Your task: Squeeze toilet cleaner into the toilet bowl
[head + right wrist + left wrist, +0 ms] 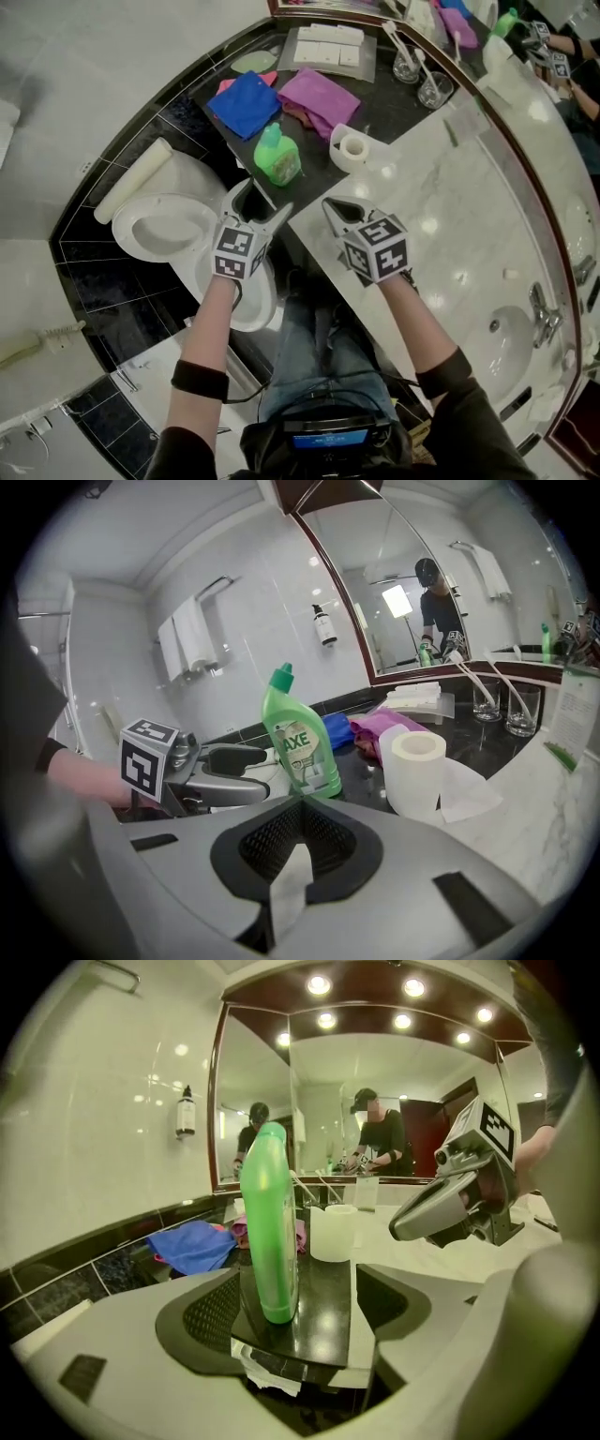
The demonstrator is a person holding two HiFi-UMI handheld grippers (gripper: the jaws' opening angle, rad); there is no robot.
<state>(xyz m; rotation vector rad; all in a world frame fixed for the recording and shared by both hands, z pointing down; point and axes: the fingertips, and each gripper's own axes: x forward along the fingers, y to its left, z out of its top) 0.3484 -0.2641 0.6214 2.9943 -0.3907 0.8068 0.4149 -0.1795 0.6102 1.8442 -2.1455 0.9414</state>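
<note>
Pale tiled walls (pixel 253 583), marble counter (pixel 450 216), mirror (pixel 422 1082), ceiling spotlights (pixel 319 985).

The left gripper (pixel 265 202) and right gripper (pixel 330 204) are grey with black-and-white marker cubes (pixel 234 253); black sleeves (pixel 469 412), probably blue jeans (pixel 319 356).

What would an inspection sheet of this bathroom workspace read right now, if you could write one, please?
Surface: black counter, next to a pale marble vanity.
Job's things: green cleaner bottle upright at the counter edge; toilet bowl, lid raised.
Clutter: blue cloth, magenta cloth, toilet roll, two glasses.
Grippers: left gripper open, fingers apart, short of the bottle; right gripper shut, holding nothing.
Cables: dark cable at the person's waist.
Surroundings: sink, wall mirror.
</note>
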